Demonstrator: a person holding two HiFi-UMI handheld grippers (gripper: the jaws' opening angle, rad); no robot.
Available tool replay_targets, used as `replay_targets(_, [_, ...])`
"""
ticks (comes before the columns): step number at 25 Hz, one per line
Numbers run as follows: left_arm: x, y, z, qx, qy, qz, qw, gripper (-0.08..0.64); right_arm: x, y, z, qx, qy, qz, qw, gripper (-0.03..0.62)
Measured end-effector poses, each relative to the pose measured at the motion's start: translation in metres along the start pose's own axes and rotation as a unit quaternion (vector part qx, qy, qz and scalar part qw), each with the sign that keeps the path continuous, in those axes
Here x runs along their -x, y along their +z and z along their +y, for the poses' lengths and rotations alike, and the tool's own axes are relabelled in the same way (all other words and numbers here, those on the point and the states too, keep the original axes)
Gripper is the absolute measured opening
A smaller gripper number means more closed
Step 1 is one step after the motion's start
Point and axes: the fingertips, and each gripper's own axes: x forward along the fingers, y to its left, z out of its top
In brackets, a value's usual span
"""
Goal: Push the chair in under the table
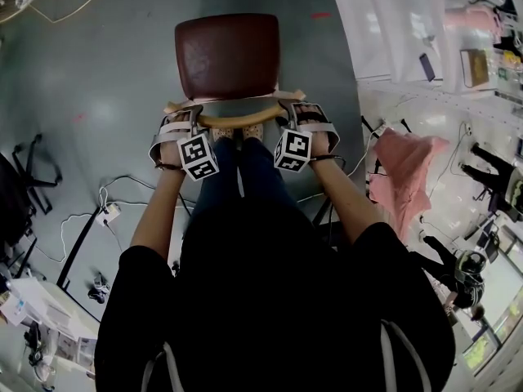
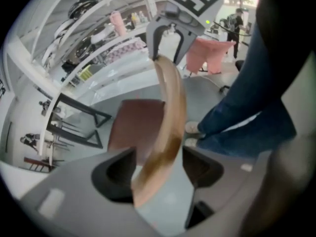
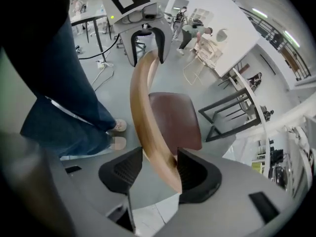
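The chair has a dark red seat [image 1: 229,55] and a curved wooden backrest rail [image 1: 235,119], and stands on the grey floor right in front of me. My left gripper [image 1: 181,129] points down over the rail's left end, and my right gripper [image 1: 306,125] does the same over its right end. In the left gripper view the rail [image 2: 170,107] runs between the jaws of the left gripper [image 2: 157,164], with a gap beside it. In the right gripper view the rail [image 3: 143,112] lies between the spread jaws of the right gripper [image 3: 160,167], close to one pad. A white table [image 1: 392,31] stands at the far right.
A pink cloth-covered seat [image 1: 404,170] is close on the right. Cables and a power strip [image 1: 106,212] lie on the floor to the left, near a black chair base [image 1: 29,170]. My legs and shoes [image 2: 195,128] stand just behind the chair.
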Motion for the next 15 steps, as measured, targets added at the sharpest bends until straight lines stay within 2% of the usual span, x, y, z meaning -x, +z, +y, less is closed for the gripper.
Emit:
replay_targets(6, [-0.005,-0.012,0.002,-0.029,-0.006,0.016,0.9994,0.238,-0.009,0.0,-0.002,0.049,-0.004,0.016,0.999,0.189])
replay_targets(8, [-0.006,-0.013,0.001,-0.043,-0.007,0.016,0.9989,0.227,-0.008,0.002,-0.004,0.05,-0.008,0.015,0.999,0.19])
replay_targets(15, [-0.009,-0.022,0.01,-0.047,-0.02,0.017,0.9985,0.227,-0.012,0.009,-0.004,0.032,-0.005,0.024,0.999,0.19])
